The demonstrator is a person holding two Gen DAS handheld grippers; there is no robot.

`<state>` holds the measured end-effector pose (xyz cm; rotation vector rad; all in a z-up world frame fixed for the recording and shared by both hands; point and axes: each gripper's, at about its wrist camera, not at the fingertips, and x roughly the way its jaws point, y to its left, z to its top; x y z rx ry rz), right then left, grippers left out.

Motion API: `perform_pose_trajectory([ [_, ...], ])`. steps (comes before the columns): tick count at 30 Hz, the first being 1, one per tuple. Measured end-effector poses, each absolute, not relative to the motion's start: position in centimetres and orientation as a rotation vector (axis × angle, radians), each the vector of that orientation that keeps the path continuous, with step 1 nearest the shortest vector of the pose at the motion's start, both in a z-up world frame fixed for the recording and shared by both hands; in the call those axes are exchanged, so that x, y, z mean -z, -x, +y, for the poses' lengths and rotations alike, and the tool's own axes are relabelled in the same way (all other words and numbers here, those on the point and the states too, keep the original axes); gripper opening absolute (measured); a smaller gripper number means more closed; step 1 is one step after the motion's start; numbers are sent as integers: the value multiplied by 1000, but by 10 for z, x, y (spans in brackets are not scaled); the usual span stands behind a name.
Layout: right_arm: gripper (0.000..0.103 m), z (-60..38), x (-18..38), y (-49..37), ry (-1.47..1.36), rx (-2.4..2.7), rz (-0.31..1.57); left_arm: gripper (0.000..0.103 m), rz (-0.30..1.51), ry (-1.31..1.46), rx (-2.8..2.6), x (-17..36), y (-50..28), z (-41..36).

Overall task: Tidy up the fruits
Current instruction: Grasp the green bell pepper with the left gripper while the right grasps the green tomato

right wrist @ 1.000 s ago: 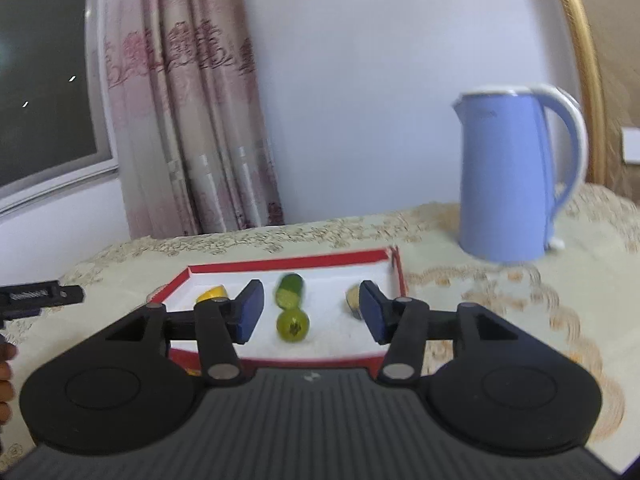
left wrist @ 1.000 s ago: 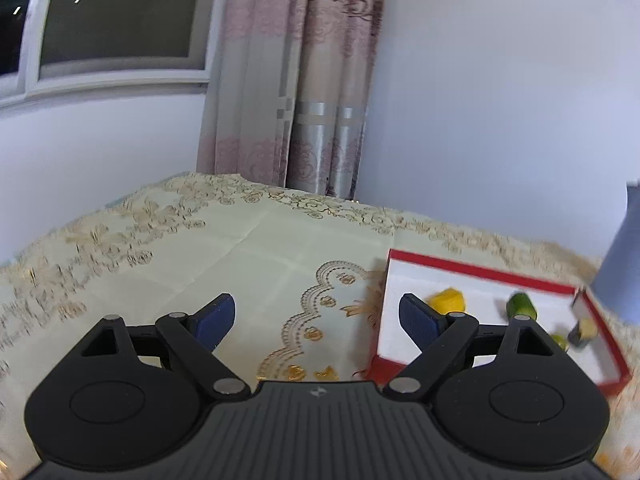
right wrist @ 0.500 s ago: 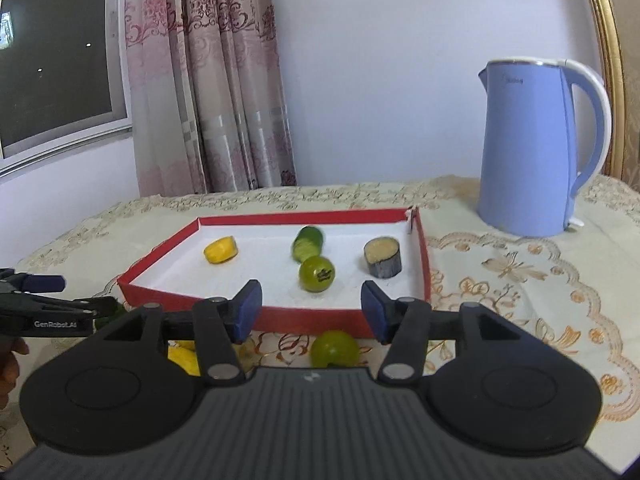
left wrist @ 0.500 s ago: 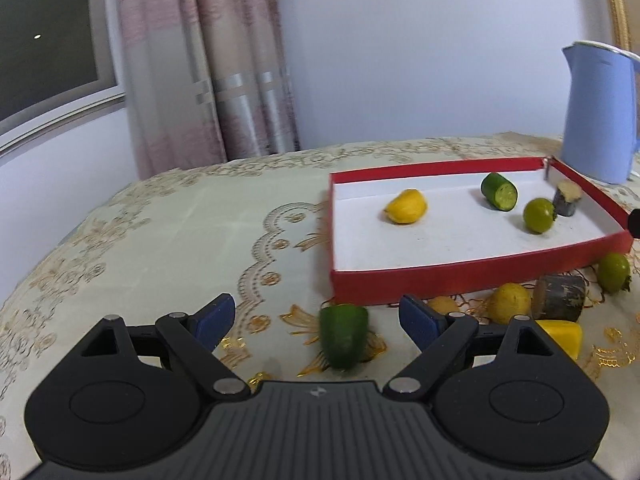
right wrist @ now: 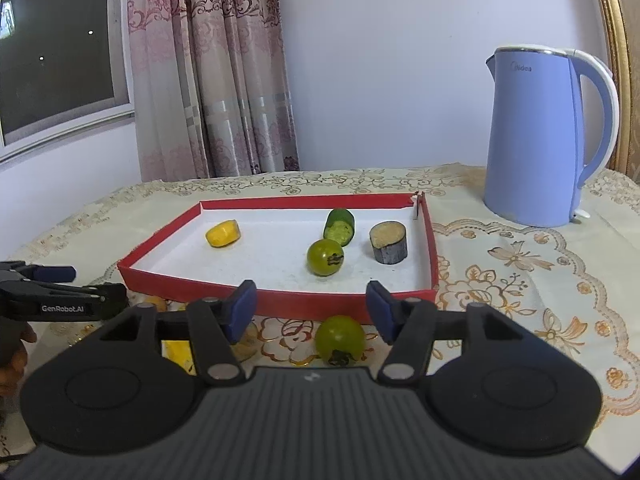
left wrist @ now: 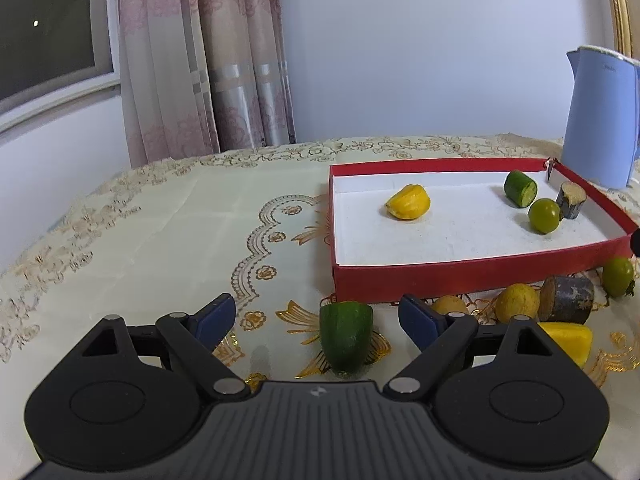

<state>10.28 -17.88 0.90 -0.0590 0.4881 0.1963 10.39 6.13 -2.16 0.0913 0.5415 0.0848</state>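
Note:
A red tray with a white floor holds a yellow piece, a cucumber piece, a green round fruit and a dark stub. In front of it on the cloth lie a green piece, two yellow round fruits, a dark cylinder, a yellow piece and a green round fruit. My left gripper is open, with the green piece between its fingers. My right gripper is open over the green round fruit before the tray.
A blue kettle stands right of the tray on the patterned tablecloth. Curtains and a window hang behind the table. The left gripper shows at the left edge of the right wrist view.
Both grippers have swung down and nearer the table. The left one turned right, from bare cloth to the fruits before the tray. Both stayed open.

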Motion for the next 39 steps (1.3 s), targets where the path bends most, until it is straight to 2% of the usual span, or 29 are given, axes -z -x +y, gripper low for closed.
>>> perform_pose_trajectory([
  [3, 59, -177, -9, -102, 76, -190, 486, 88, 548, -122, -79, 25, -104, 57],
  [6, 60, -177, -10, -101, 79, -181, 475, 81, 554, -138, -78, 27, -106, 57],
  [8, 62, -178, -11, -100, 81, -177, 468, 81, 567, -125, -75, 29, -108, 59],
  [12, 62, -179, -10, -102, 79, -175, 473, 68, 592, -100, -76, 31, -112, 63],
  [20, 67, -177, -10, -101, 96, -180, 471, 58, 611, -91, -53, 34, -115, 63],
  [22, 67, -176, -10, -100, 98, -182, 471, 50, 616, -66, -39, 34, -116, 65],
  [26, 67, -176, -10, -101, 102, -180, 477, 44, 624, -41, -18, 35, -117, 66],
  [39, 68, -175, -9, -101, 113, -183, 484, 39, 628, -12, -5, 34, -117, 67],
])
